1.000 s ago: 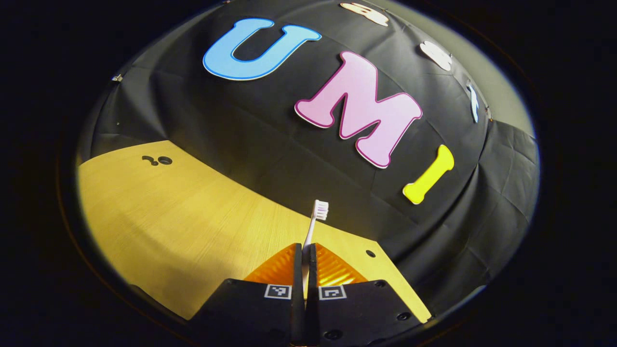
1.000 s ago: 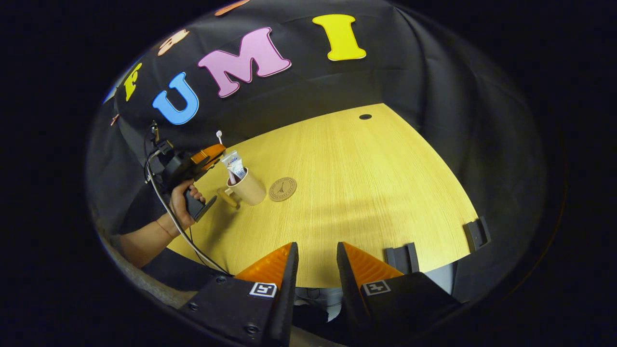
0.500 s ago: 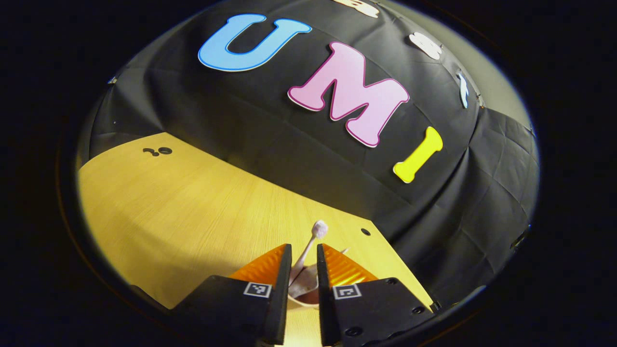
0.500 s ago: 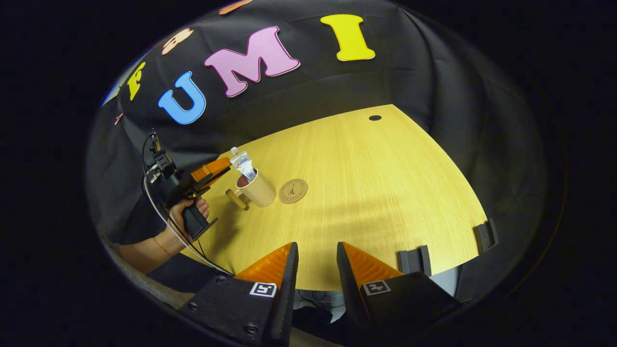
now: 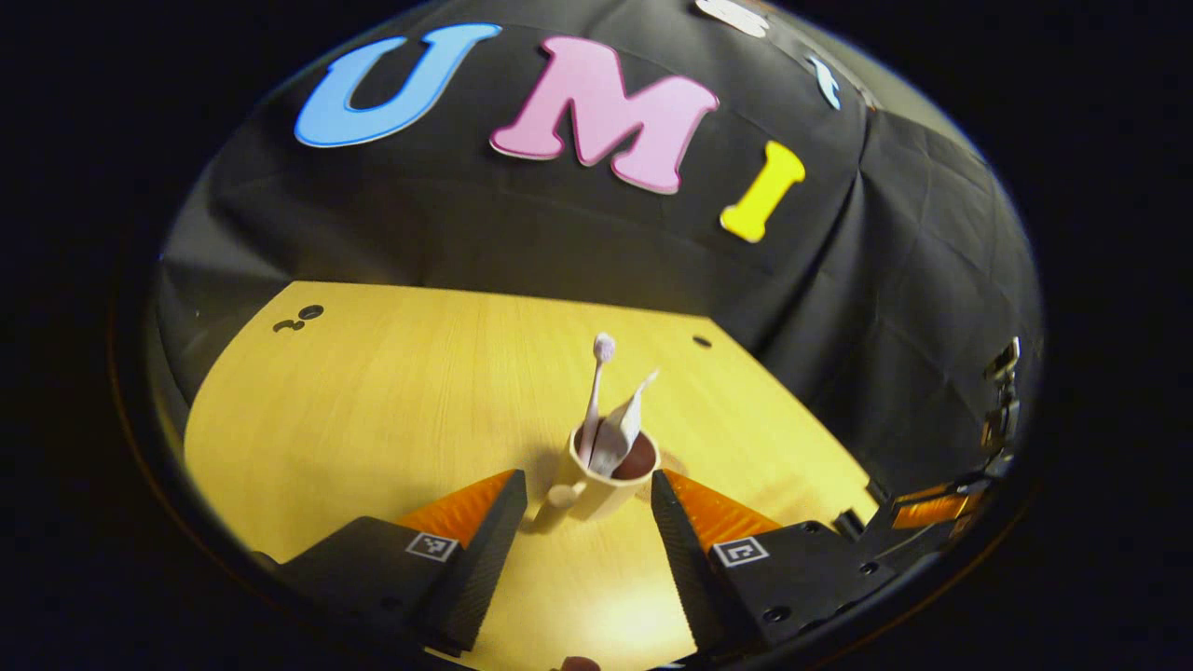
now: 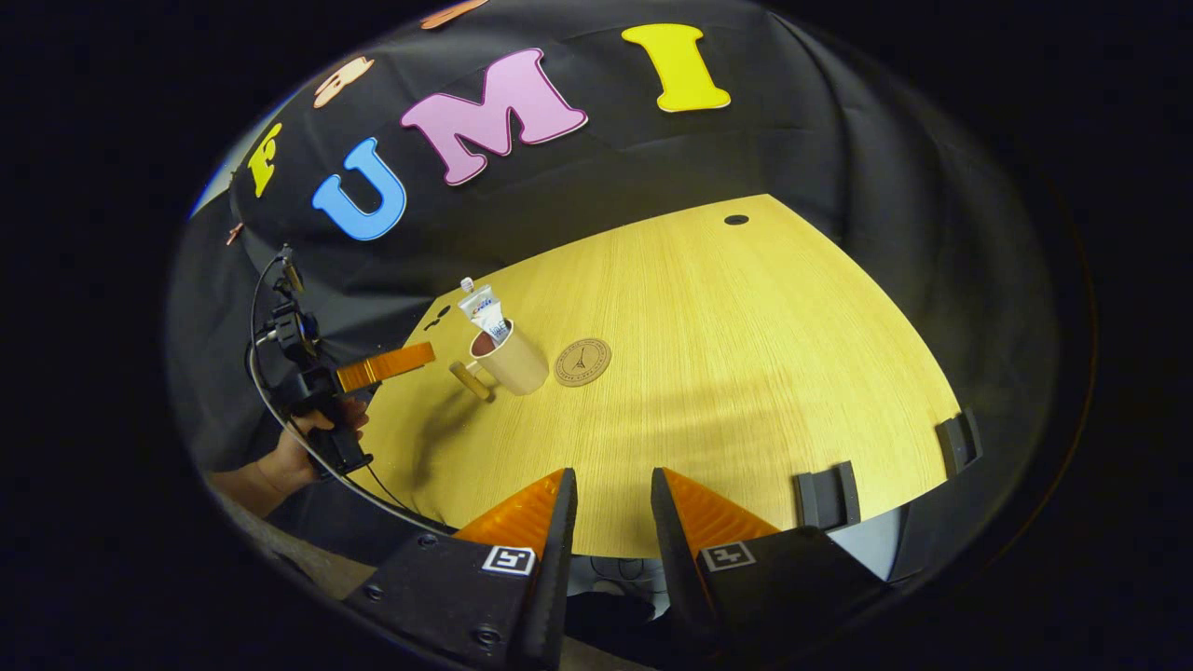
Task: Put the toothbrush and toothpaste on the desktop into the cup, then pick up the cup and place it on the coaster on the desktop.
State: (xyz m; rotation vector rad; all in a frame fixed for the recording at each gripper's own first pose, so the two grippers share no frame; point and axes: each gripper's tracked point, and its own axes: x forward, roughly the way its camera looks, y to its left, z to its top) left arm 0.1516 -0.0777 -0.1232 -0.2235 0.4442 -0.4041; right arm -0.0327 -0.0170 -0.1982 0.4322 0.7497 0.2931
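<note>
A beige cup (image 5: 606, 480) with a side handle stands on the wooden table (image 5: 373, 401). In it stand a white toothbrush (image 5: 596, 391), head up, and a toothpaste tube (image 5: 626, 419). My left gripper (image 5: 587, 477) is open, with one finger on each side of the cup and short of it, touching nothing. The right gripper view has the same cup (image 6: 513, 359) with the toothpaste tube (image 6: 485, 312) sticking out. A round brown coaster (image 6: 582, 362) lies just right of it. The left gripper (image 6: 382, 366), held by a hand (image 6: 298, 457), hovers left of the cup. My right gripper (image 6: 610, 480) is open over the near table edge, holding nothing.
Two black brackets (image 6: 820, 494) (image 6: 960, 438) sit on the table's near edge. A small hole (image 6: 736, 220) marks the far corner, and more holes (image 5: 298, 317) lie far left. A cable (image 6: 373, 485) hangs from the left gripper. The right gripper (image 5: 932, 508) appears at the far right.
My left gripper opened and let the toothbrush drop into the cup, then drew back and lower. The right gripper has hardly moved.
</note>
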